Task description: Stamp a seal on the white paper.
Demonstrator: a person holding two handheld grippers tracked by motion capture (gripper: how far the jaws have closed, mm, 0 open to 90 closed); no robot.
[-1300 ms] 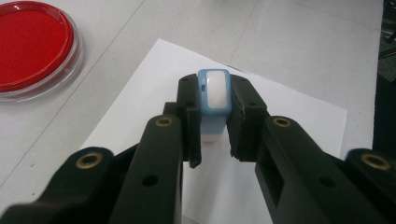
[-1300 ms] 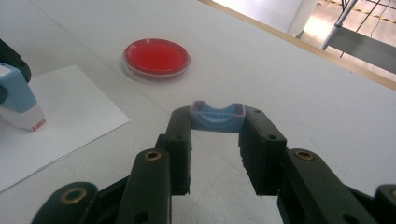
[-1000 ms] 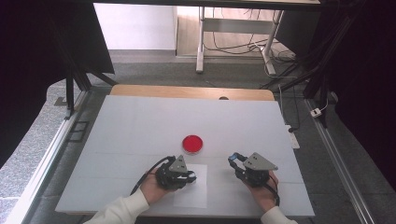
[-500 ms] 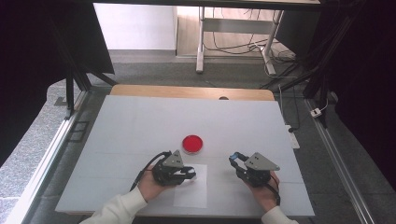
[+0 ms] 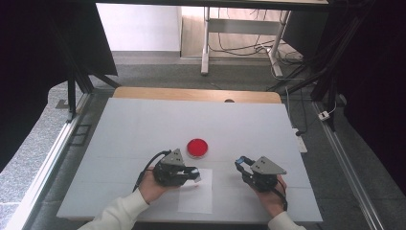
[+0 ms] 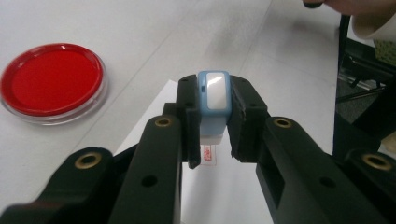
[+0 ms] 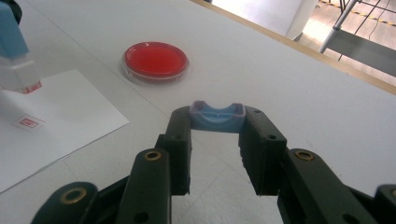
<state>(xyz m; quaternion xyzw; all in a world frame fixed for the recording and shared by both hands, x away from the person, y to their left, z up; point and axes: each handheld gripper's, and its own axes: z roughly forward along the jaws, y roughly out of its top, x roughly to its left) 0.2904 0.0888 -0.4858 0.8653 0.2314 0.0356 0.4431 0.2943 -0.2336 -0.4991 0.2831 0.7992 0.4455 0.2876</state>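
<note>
In the high view, left of centre in the lower part of the frame, the left gripper (image 5: 194, 173) is clamping a blue stamp (image 6: 213, 95) and holding it over a white paper sheet (image 5: 197, 199) at the bottom middle. A small red rectangular print (image 7: 28, 122) is sitting on the sheet; its writing is too small to read. Just above centre, a red ink pad (image 5: 197, 147) is resting on the white table (image 5: 119, 139). At the lower right, the right gripper (image 5: 242, 165) is pinching a blue stamp cap (image 7: 217, 116) between its jaw tips.

red dish (image 5: 197, 147), white paper (image 5: 196, 193), table (image 5: 143, 129)
</note>
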